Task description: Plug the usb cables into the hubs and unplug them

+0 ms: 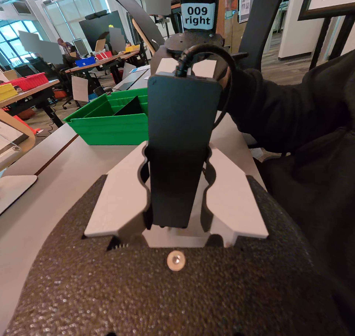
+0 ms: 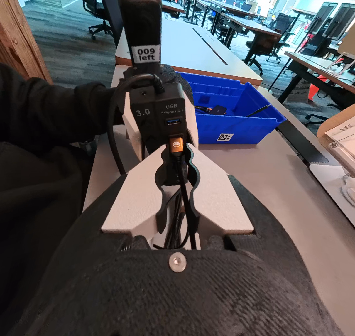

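My left gripper (image 1: 176, 153) is shut on a black USB hub (image 1: 182, 134) and holds it upright above the table, its plain back facing this camera. The hub's own black cable (image 1: 221, 57) loops out of its top end. In the right wrist view the hub (image 2: 172, 107) shows its port side, with an empty blue port (image 2: 173, 121) near the top. My right gripper (image 2: 175, 152) is shut on a gold USB plug (image 2: 175, 145) with a black cable (image 2: 183, 188); the plug's tip sits in the port below the blue one. The right gripper's white fingers (image 1: 203, 67) show behind the hub.
A green bin (image 1: 109, 127) with a black divider stands on the grey table (image 1: 57, 173) behind the hub. A blue bin (image 2: 240, 127) holding a small dark hub (image 2: 219, 109) and cables stands at the right. A person's black sleeve (image 2: 48, 105) lies alongside. Desks and chairs stand beyond.
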Motion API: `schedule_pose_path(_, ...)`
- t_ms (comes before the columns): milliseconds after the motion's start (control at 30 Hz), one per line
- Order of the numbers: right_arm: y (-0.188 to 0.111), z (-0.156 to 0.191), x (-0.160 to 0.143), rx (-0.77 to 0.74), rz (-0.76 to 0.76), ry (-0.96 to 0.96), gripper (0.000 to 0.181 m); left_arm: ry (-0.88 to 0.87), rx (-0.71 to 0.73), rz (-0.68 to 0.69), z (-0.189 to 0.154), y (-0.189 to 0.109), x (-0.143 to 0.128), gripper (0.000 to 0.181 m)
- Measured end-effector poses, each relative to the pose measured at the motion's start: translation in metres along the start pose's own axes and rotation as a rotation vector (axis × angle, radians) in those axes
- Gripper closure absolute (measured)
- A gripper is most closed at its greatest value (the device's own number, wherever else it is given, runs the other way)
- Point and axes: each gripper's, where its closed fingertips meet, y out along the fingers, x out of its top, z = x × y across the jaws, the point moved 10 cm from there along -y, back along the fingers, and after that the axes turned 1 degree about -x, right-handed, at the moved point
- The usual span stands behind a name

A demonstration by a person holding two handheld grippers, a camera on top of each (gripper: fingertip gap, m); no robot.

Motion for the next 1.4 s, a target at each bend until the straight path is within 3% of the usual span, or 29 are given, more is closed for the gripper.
schedule_pose_path(233,0.005,0.003,-0.002,0.022,0.039,-0.011,0.168,0.092,-0.005,0.051,-0.003,-0.003,0.002,0.128)
schedule_pose_path(367,0.003,0.002,0.001,0.026,0.009,0.018,0.167,0.067,-0.012,-0.021,-0.002,-0.004,0.005,0.128)
schedule_pose_path(467,-0.001,0.000,0.000,0.006,0.051,0.000,0.167,0.079,0.027,0.007,0.001,-0.005,0.004,0.128)
schedule_pose_path(567,-0.042,-0.025,-0.004,-0.213,0.098,0.009,0.168,0.038,0.112,-0.047,0.012,-0.035,0.006,0.128)
schedule_pose_path(633,-0.076,-0.031,0.002,-0.217,-0.050,0.032,0.168,0.079,0.146,-0.077,0.010,-0.048,0.018,0.128)
schedule_pose_path(767,-0.132,-0.041,0.012,-0.494,-0.175,-0.009,0.168,0.099,0.184,-0.120,0.008,-0.054,0.033,0.128)
schedule_pose_path(933,-0.186,-0.053,0.001,-0.909,-0.232,-0.157,0.167,0.069,0.220,-0.139,0.013,-0.058,0.027,0.129)
schedule_pose_path(1000,-0.206,-0.057,-0.003,-1.071,-0.323,-0.213,0.168,0.070,0.232,-0.136,0.014,-0.058,0.026,0.129)
schedule_pose_path(1167,-0.234,-0.067,-0.023,-1.176,-0.558,-0.180,0.168,0.068,0.286,-0.148,0.017,-0.055,0.028,0.129)
schedule_pose_path(1333,-0.213,-0.104,-0.074,-1.066,-0.432,0.049,0.168,0.043,0.397,-0.171,0.018,-0.060,0.041,0.129)
schedule_pose_path(1400,-0.204,-0.113,-0.088,-1.059,-0.307,0.085,0.168,0.030,0.449,-0.189,0.017,-0.066,0.049,0.129)
